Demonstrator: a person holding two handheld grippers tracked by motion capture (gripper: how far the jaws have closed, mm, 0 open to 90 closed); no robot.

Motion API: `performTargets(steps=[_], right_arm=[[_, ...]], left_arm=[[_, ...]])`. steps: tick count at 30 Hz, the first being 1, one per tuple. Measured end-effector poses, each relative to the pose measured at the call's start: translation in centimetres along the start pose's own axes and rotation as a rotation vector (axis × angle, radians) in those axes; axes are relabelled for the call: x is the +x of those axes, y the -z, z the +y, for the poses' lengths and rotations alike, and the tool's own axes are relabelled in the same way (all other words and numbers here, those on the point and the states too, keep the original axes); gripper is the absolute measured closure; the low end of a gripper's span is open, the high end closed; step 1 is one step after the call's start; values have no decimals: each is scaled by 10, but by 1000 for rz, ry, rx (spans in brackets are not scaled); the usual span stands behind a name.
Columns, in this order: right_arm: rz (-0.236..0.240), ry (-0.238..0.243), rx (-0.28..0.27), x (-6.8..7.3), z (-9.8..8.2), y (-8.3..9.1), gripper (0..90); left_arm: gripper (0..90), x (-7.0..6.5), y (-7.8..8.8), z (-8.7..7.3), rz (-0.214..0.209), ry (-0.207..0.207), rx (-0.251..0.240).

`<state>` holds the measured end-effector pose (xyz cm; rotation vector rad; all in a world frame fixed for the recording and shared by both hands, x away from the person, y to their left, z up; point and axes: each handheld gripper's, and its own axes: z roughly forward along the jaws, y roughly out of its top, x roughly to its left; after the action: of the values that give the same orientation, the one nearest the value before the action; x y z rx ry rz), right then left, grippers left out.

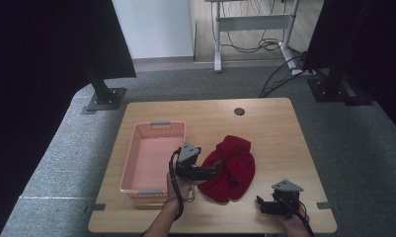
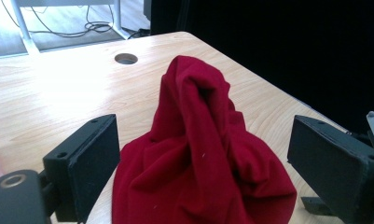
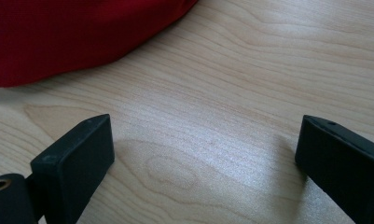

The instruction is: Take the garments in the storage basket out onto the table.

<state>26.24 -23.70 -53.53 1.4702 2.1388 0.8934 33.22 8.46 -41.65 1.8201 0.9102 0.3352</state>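
A: Where's the red cloth (image 1: 229,168)?

B: Bunched mid-table, right of the pink basket (image 1: 154,159). My left gripper (image 1: 211,170) touches it, jaws spread around it. My right gripper (image 1: 259,204) waits apart, jaws spread and holding nothing.

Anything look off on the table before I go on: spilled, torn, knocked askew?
Nothing stands out. The red cloth lies bunched on the table beside the pink basket, which sits upright. The left gripper is open around the cloth; the right gripper is open over bare wood.
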Motion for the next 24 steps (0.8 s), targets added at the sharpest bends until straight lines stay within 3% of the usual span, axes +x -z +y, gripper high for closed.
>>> performTargets(steps=[9,13,16,19,24], right_arm=[[0,0,1,0,0,0,43],[0,0,0,0,0,0,42],[0,1,1,0,0,0,42],[0,1,0,0,0,0,42],[0,0,0,0,0,0,42]], left_arm=[[91,8,26,-13,3,-5,-23],[91,10,38,-20,31,-35,-25],[91,14,46,-26,37,-34,-26],[91,20,55,-33,44,-30,-29],[91,30,72,-45,54,10,-46]])
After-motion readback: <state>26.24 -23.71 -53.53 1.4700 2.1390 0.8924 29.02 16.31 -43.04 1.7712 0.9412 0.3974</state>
